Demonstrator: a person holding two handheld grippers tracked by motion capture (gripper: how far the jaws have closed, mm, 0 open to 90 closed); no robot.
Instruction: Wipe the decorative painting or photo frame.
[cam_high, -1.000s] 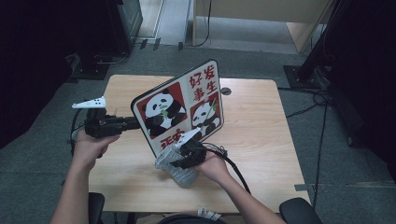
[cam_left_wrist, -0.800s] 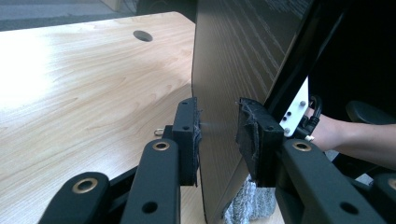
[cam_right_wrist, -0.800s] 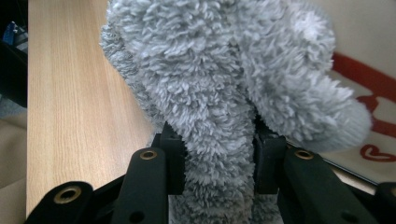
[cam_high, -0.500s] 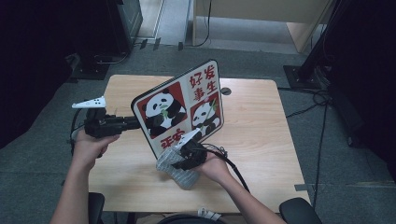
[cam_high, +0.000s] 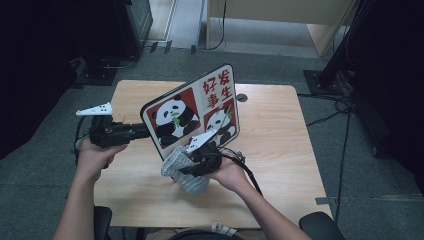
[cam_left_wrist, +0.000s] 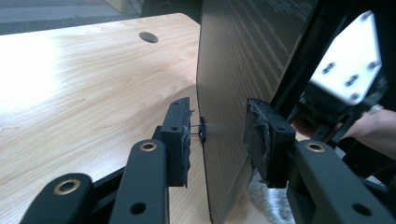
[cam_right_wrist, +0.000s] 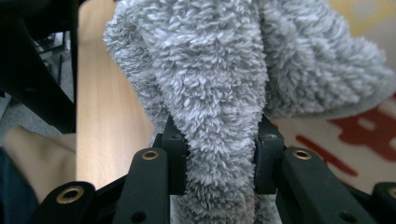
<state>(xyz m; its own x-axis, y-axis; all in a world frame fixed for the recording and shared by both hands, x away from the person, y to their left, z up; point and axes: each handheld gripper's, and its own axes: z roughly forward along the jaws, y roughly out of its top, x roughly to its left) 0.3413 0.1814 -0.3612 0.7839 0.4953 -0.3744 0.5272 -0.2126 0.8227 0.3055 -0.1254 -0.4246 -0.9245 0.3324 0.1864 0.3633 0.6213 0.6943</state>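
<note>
Near the middle of the table (cam_high: 280, 165), toward the person's edge, a panda board (cam_high: 192, 112) stands tilted on its lower edge, its printed face turned to the person and its top leaning away toward 1 o'clock. At 9 o'clock from it the left claw (cam_left_wrist: 217, 135) reaches in level; its jaws have just been opening and now stand apart on either side of the board's dark edge, the pads clear of it, with a small pin or clip on that edge just beside the left pad. At 6 o'clock from the board the right claw (cam_right_wrist: 219, 154) is clamped on a grey fluffy cloth (cam_high: 182, 170), whose bunched pile bulges out above and below the jaws and lies against the board's lower printed corner.

Around them, a round cable hole (cam_high: 241, 97) sits in the table at 1 o'clock from the board, and a black cable (cam_high: 250, 172) loops from the right hand across the wood. Dark equipment stands (cam_high: 345, 55) and floor cables (cam_high: 345, 130) lie off the table at 2 and 3 o'clock.

Bare wood runs wide at 3 o'clock of the board and along the near edge at 6 o'clock; the strip at 9 o'clock is narrow, and the left hand (cam_high: 97, 152) sits at that table edge.
</note>
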